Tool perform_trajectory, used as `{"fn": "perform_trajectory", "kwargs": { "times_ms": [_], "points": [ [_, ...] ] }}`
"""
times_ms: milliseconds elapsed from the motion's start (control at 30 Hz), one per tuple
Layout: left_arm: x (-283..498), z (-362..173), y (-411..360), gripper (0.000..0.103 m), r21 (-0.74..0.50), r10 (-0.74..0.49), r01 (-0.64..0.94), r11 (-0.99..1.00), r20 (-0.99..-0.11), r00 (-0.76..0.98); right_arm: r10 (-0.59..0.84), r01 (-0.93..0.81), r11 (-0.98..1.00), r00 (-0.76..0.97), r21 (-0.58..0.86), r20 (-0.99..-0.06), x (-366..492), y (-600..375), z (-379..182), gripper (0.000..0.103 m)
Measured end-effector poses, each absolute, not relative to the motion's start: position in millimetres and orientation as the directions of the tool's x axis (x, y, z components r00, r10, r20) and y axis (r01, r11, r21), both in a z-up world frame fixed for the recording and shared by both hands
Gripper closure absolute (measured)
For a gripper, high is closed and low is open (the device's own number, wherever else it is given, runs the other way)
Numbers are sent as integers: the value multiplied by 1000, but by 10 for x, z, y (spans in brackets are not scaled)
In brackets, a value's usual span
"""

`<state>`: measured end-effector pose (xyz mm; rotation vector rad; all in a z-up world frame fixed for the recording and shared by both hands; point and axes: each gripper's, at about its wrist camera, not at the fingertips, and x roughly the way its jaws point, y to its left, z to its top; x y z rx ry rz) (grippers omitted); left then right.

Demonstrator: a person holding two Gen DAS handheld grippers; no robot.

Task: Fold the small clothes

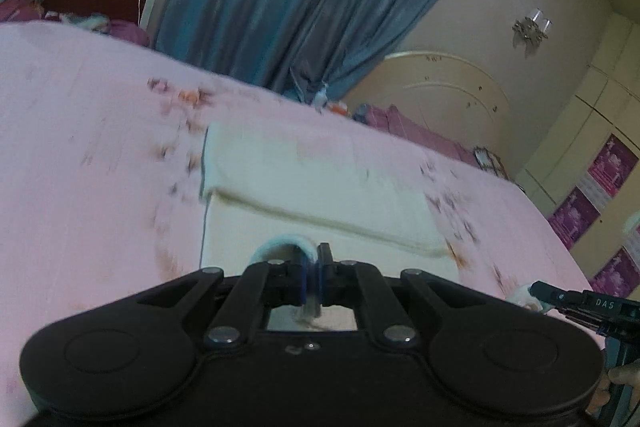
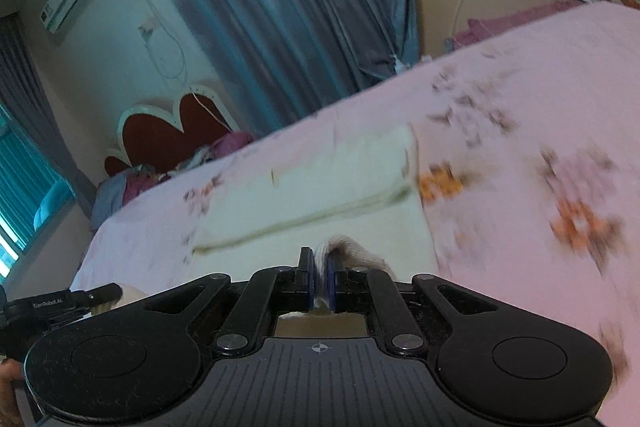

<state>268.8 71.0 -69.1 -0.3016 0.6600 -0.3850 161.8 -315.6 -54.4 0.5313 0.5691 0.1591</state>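
**Mia:** Where is our soft cream-white cloth now?

**Ben:** It lies on the pink flowery bed sheet, at about twelve o'clock from both our tongs. One fold is already in it. We can see a thick rolled edge running across the middle.

**Mia:** What are our tongs doing?

**Ben:** Our left tongs are pinched tight on one near corner of the cloth. Our right tongs are pinched tight on the other near corner. The right ones show in the left view too, at about four o'clock.

**Mia:** So how far are we?

**Ben:** About halfway, we think. The near edge is lifted off the bed. It has not been laid over the far part yet.

**Mia:** What is left?

**Ben:** We think we carry the edge over, lay it flat, and let go. Maybe one more fold after that. The pictures are blurry, so we cannot tell more.
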Motion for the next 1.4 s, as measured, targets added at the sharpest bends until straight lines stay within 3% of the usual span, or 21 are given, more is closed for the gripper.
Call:
{"fn": "perform_trajectory", "kwargs": {
  "times_ms": [233,733,833,867,900,933,967,1000,1067,1267,1333,1400],
  "points": [
    [3588,-803,547,99,-395,-387,183,900,-533,753,283,32,822,844,569,-456,2681,-3411,-681,98],
    [4840,-1271,249,98,-283,-238,63,957,-643,728,241,165,813,779,559,-579,4066,-3668,-1321,97],
    [4949,-1377,222,89,-261,-214,43,964,-675,706,231,173,817,776,550,-587,4161,-3688,-1370,97],
    [4965,-1392,227,80,-262,-210,34,965,-681,701,234,175,815,773,553,-590,4184,-3701,-1377,96],
    [4977,-1399,241,76,-268,-212,31,963,-683,699,239,169,813,775,557,-585,4188,-3718,-1380,85],
    [4976,-1391,273,73,-282,-220,28,959,-680,699,232,166,817,782,553,-578,4178,-3722,-1362,56],
    [4975,-1370,302,57,-295,-227,25,955,-676,702,210,168,825,795,539,-569,4155,-3730,-1332,40],
    [4954,-1336,341,35,-302,-224,17,953,-665,712,192,162,833,811,529,-552,4125,-3745,-1301,26],
    [4909,-1258,393,26,-294,-204,15,956,-625,753,200,139,840,819,524,-537,4106,-3775,-1268,26],
    [4900,-1266,334,33,-231,-263,145,962,-640,722,230,61,900,775,432,-589,4212,-3613,-1372,29],
    [4930,-1347,254,35,-208,-270,175,962,-662,699,249,30,909,761,416,-599,4270,-3543,-1431,51],
    [4982,-1419,194,42,-193,-266,184,964,-677,686,246,12,923,750,384,-614,4313,-3471,-1480,52]
  ]
}}
